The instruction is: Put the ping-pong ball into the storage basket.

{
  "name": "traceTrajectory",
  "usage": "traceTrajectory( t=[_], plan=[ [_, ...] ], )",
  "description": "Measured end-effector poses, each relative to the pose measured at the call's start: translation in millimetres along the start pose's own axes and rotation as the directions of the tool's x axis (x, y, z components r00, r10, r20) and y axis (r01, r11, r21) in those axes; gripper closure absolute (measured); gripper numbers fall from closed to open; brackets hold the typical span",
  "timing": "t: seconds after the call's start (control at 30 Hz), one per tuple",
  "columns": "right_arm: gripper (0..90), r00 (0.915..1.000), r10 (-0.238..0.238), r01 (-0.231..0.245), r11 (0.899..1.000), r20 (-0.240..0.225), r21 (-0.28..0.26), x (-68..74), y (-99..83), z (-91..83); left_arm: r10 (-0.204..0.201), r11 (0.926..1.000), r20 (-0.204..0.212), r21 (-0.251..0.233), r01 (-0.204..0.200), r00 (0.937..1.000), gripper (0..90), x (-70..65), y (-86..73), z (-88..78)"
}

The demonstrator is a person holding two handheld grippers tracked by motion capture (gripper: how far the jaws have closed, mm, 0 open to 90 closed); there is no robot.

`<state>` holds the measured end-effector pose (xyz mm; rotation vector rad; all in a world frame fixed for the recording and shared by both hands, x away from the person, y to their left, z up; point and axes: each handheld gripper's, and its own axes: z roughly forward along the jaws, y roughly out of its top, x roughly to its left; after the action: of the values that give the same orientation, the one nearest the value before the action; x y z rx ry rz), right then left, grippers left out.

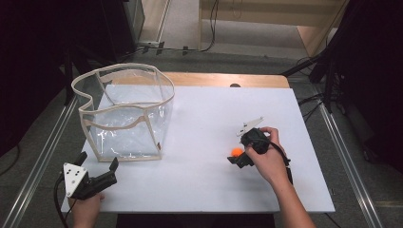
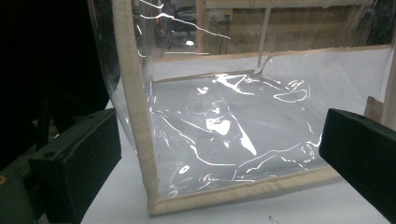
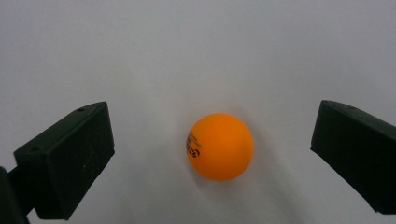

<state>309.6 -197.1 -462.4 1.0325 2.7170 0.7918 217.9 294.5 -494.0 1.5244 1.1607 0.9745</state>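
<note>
A small orange ball (image 1: 235, 152) (image 3: 220, 146) with dark print lies on the white tabletop (image 1: 199, 123), right of centre. My right gripper (image 1: 239, 153) (image 3: 212, 129) is open, its jaws on either side of the ball and apart from it. A clear plastic bag (image 1: 124, 111) (image 2: 224, 126) with beige trim stands open at the left of the table. My left gripper (image 1: 97, 162) (image 2: 218, 140) is open at the front left, just short of the bag's near bottom corner, with nothing between its jaws.
The white top lies on a wooden table (image 1: 214, 79) whose strip shows at the back. Metal rails (image 1: 45, 152) (image 1: 344, 152) run along both sides. Cables and dark stands (image 1: 328, 71) are at the back right.
</note>
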Motion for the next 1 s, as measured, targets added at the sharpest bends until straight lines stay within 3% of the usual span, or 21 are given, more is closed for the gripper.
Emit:
traceTrajectory(
  t=[0.2, 0.27, 0.57, 0.8, 0.83, 1.0],
  plan=[
    [1.0, 0.9997, 0.013, -0.011, 0.998, -0.022, 0.057, -3.8, -2.6, 6.6, 0.001, 1.0000, 0.000, 0.001, -0.001, 1.0000, 0.0, 0.1, 0.1, -0.2],
    [13.6, 0.9998, 0.016, -0.016, 0.998, -0.012, 0.058, -4.3, -2.8, 7.1, 0.001, 1.0000, 0.000, 0.001, -0.001, 1.0000, 0.0, 0.0, 0.1, -0.2],
    [14.0, 1.0000, -0.002, 0.003, 0.995, -0.005, 0.102, -4.7, -2.4, 12.7, 0.003, 1.0000, 0.001, 0.000, -0.003, 1.0000, 0.0, -0.1, 0.0, -0.2],
    [23.0, 1.0000, -0.003, 0.003, 0.992, -0.001, 0.123, -4.2, -2.4, 15.4, 0.002, 1.0000, 0.000, 0.001, -0.002, 1.0000, 0.0, -0.1, 0.0, -0.4],
    [28.1, 0.9997, 0.002, -0.005, 0.992, 0.024, 0.129, -4.8, -2.1, 15.9, 0.001, 1.0000, 0.000, 0.000, -0.001, 1.0000, 0.0, -0.2, 0.0, -0.5],
    [31.5, 0.9999, 0.007, -0.008, 0.991, 0.011, 0.130, -5.2, -1.8, 16.8, 0.003, 1.0000, -0.001, 0.000, -0.003, 1.0000, 0.0, -0.3, 0.0, -0.4]
  ],
)
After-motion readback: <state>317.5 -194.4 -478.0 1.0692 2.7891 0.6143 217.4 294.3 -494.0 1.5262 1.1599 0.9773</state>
